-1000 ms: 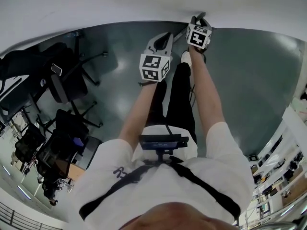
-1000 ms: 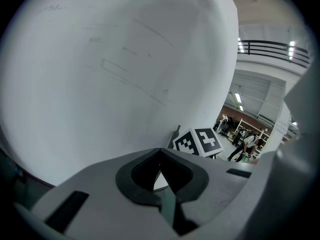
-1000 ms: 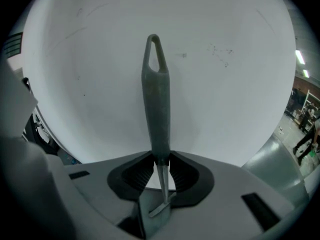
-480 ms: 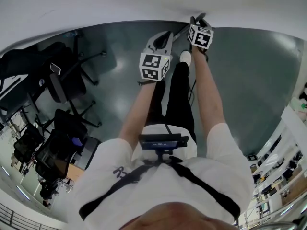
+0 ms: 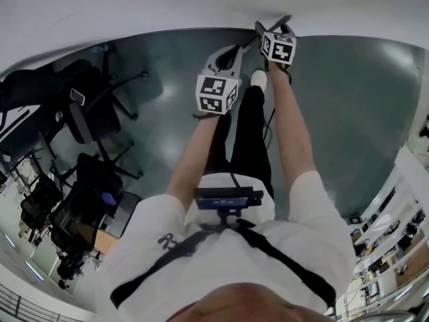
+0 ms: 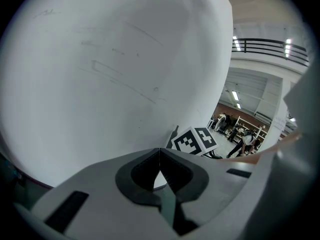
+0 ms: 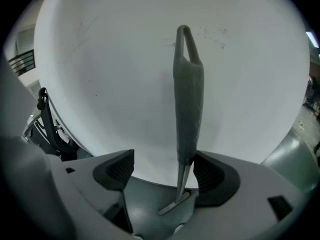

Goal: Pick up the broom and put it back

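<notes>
Lee: Since the earlier picture the right gripper (image 7: 161, 165) has tilted a little, and its jaws have just been opening. They now stand spread as wide as they go.

Sam: Anything between them?

Lee: Yes, the broom (image 7: 188, 104). Its grey handle, with a hanging loop at the far end, runs straight out between the jaws, much nearer the right-hand jaw. There's a wide gap on the left-hand side, so nothing is pinching it.

Sam: Does it touch the right-hand jaw?

Lee: Hard to say. The thin shaft passes just beside that pad and may brush it, but the pads are not pressing on it.

Sam: So where is the broom resting?

Lee: Against the white wall (image 7: 115, 84) ahead of the jaws, as far as I can judge. Its bristle end is out of sight.

Sam: And the left gripper (image 6: 159, 156)?

Lee: Its jaws are closed tip to tip with nothing in them, pointing at the same wall.

Sam: How far along, then?

Lee: I'd judge the picking up and carrying are done, and the broom has been let go at its place. What's left is to draw the right gripper back off the handle without knocking it, and to see that the broom stays leaning.
</notes>
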Motion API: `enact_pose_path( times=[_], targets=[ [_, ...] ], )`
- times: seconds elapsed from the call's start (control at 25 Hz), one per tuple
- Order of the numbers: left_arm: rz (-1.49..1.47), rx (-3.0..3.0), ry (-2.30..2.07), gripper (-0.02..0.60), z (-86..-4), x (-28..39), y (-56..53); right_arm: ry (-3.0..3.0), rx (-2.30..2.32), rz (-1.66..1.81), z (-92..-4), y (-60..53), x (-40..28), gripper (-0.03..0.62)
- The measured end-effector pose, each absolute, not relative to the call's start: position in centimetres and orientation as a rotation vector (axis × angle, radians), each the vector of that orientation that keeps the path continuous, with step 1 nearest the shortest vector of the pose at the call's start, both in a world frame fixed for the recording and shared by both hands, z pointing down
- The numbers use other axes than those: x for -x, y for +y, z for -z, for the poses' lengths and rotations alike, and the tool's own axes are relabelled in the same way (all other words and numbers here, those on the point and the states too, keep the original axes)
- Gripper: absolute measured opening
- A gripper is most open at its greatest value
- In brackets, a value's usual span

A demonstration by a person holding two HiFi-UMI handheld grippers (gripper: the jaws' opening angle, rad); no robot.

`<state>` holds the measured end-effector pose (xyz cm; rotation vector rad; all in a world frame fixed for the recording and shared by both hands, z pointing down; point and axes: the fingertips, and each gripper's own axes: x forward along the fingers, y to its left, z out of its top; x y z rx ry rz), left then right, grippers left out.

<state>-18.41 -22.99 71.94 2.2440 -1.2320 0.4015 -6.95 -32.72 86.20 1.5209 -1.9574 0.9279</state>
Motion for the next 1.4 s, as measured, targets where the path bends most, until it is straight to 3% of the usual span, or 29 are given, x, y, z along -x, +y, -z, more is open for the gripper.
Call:
enact_pose_path(
  times=[0.92, 0.96, 1.04, 1.08, 1.4],
  targets=[
    [-0.434, -2.206, -1.204, 0.012, -74.4, 17.4, -22.0, -2.049, -1.406, -0.880, -87.1, -29.9, 4.9, 0.348],
    [-0.435, -2.203, -1.204, 0.012, -74.6, 17.5, -21.9, -2.045, -1.401, -0.849, -87.1, -29.7, 4.8, 0.314],
    [-0.433, -2.196, -1.203, 0.012, -74.8, 17.4, -21.7, -2.027, -1.405, -0.789, -87.1, -29.3, 4.7, 0.125],
    [-0.432, -2.195, -1.200, 0.012, -74.9, 17.3, -21.5, -2.023, -1.409, -0.782, -87.1, -29.0, 4.7, 0.097],
    [-0.427, -2.193, -1.204, 0.011, -74.9, 17.4, -21.0, -1.771, -1.705, -0.938, -87.3, -27.4, 2.7, 0.087]
  ],
)
